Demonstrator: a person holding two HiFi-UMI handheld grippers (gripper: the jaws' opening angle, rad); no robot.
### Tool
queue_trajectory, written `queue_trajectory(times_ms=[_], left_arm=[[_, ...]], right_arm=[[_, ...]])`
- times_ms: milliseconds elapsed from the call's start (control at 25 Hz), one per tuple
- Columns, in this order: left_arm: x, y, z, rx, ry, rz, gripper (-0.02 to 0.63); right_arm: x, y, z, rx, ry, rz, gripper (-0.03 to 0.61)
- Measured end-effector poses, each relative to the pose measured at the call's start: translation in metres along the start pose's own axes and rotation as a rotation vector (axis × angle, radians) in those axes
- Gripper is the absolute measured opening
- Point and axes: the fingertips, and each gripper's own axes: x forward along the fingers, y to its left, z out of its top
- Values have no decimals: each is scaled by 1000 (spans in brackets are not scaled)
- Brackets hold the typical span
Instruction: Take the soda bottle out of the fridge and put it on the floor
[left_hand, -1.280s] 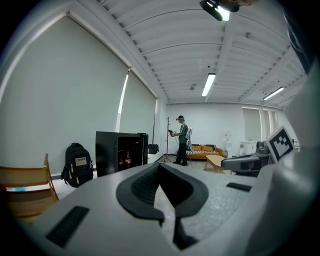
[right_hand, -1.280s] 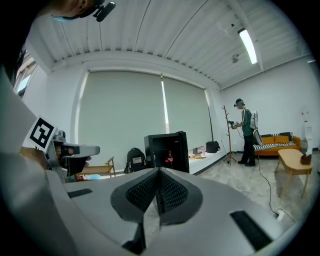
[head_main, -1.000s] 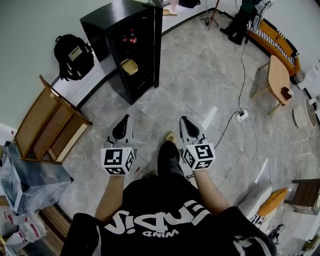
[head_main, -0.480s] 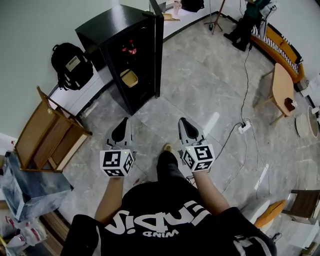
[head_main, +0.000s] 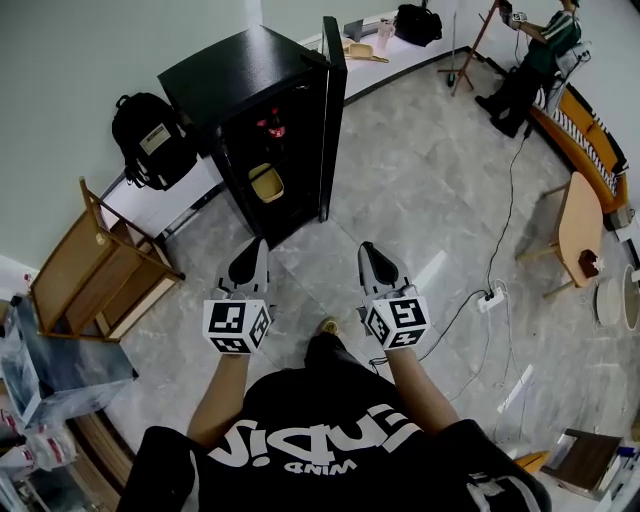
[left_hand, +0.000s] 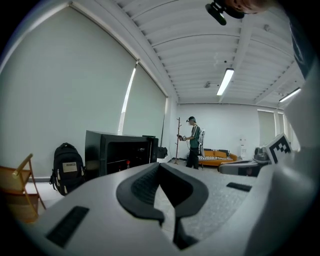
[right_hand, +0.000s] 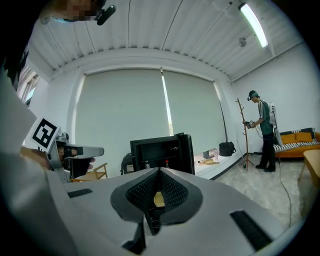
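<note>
The black fridge (head_main: 215, 75) stands ahead with its door (head_main: 332, 110) swung open. On an upper shelf inside is the red-capped soda bottle (head_main: 268, 124), and a yellow container (head_main: 266, 183) sits on a lower shelf. My left gripper (head_main: 252, 250) and right gripper (head_main: 368, 250) are held side by side above the floor, pointing at the fridge and still well short of it. Both are shut with nothing in them. The left gripper view shows the fridge (left_hand: 120, 152) and the bottle (left_hand: 128, 162) beyond the closed left gripper (left_hand: 160, 166). In the right gripper view the fridge (right_hand: 160, 150) rises just above the closed right gripper (right_hand: 160, 171).
A black backpack (head_main: 150, 135) leans on the wall left of the fridge. A wooden chair (head_main: 100, 265) lies at the left. A person (head_main: 535, 60) stands far right near an orange sofa (head_main: 590, 140). A cable and power strip (head_main: 490, 297) lie on the floor at right.
Both grippers have moved forward together toward the fridge, which now looks nearer and larger. Their jaws stayed shut.
</note>
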Motion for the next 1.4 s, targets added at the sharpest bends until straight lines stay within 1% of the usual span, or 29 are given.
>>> queue_trajectory(times_ms=[320,600,720,1040,1200,1400], left_arm=[[72,2,11,2,-22,64,6],[116,22,15,-16,-42,86,6],[138,33,16,-15,-42,80,6],[200,58,17,-25,-29,27,6],[214,66,17,-25,-20,15,6],[218,68,12,-31,-16,40,6]], right_arm=[[53,-56,16,-8,-4,48,23],[97,-77,20,12,-7,54,23],[119,-81,24,13,-17,49,23],[169,-100,28,24,-24,6,23],[179,-110,33,32,-33,-21,23],[179,-112,27,33,-18,-11,23]])
